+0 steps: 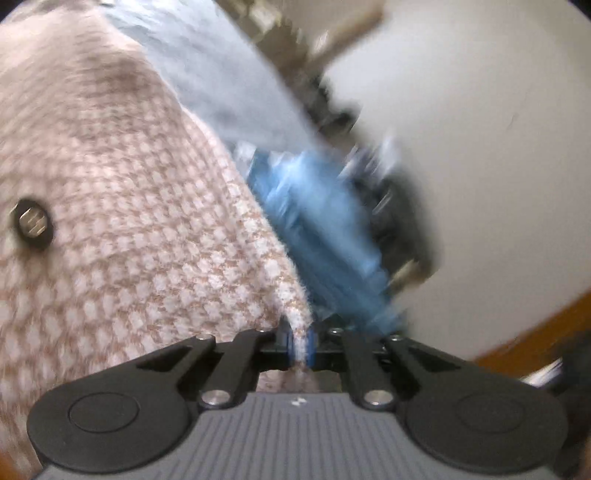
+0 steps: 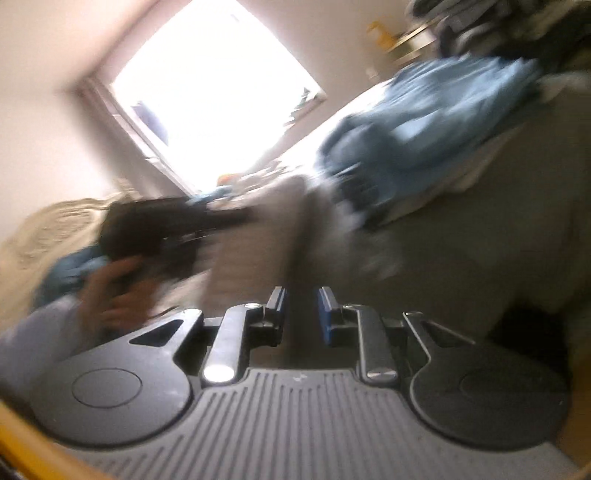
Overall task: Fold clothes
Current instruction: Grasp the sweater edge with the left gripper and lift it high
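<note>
A pink-and-tan checked knit garment (image 1: pixel 122 229) with a dark round button (image 1: pixel 32 224) fills the left of the left wrist view. My left gripper (image 1: pixel 301 345) is shut on its edge, which bunches between the blue pads. Behind it lie a pale grey cloth (image 1: pixel 221 74) and a blurred blue garment (image 1: pixel 325 236). In the right wrist view my right gripper (image 2: pixel 302 310) is open with nothing between its fingers. Ahead of it hangs the same pinkish garment (image 2: pixel 258 236), held by the other black gripper (image 2: pixel 162 229) in a person's hand (image 2: pixel 114 291). Both views are motion-blurred.
A light blue garment (image 2: pixel 436 114) and dark clothes (image 2: pixel 524 26) lie piled on a pale surface (image 2: pixel 480 236) at the right. A bright window (image 2: pixel 214 77) is behind. A wooden edge (image 1: pixel 532 328) shows at lower right of the left wrist view.
</note>
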Motion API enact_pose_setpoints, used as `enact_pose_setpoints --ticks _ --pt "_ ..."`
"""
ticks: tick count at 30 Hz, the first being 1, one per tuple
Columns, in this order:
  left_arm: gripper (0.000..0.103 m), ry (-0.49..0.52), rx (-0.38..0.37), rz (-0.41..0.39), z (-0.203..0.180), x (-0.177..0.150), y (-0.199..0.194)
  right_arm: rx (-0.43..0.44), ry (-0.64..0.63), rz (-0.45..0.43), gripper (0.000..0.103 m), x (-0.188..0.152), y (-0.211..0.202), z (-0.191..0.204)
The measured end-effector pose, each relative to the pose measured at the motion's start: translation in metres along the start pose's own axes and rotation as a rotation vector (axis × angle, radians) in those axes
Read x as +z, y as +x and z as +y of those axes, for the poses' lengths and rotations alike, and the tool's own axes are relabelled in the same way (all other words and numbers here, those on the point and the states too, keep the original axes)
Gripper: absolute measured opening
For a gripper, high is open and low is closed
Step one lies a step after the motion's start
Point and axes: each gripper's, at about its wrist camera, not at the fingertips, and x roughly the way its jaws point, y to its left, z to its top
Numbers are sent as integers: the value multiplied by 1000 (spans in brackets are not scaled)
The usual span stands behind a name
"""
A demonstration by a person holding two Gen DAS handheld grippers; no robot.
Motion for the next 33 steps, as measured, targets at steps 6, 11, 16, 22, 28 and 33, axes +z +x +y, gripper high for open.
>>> enact_pose_setpoints --ticks 6,11,16,22,28,33 --pt "8 -177 -288 -256 27 -28 -77 -118 -74 36 21 13 27 -9" --pt "7 -209 -332 -354 31 -50 -117 -54 -130 91 29 10 68 5" --pt "8 -216 -358 -393 30 -63 -131 108 -152 165 55 23 136 26" --pt "12 -188 -374 -379 33 -75 -134 159 -169 399 55 21 213 56" --pt "15 -169 -420 -380 43 -70 -139 145 -143 468 19 13 255 87" --pt "15 -185 -440 -389 50 -74 -140 53 -224 431 10 12 275 112"
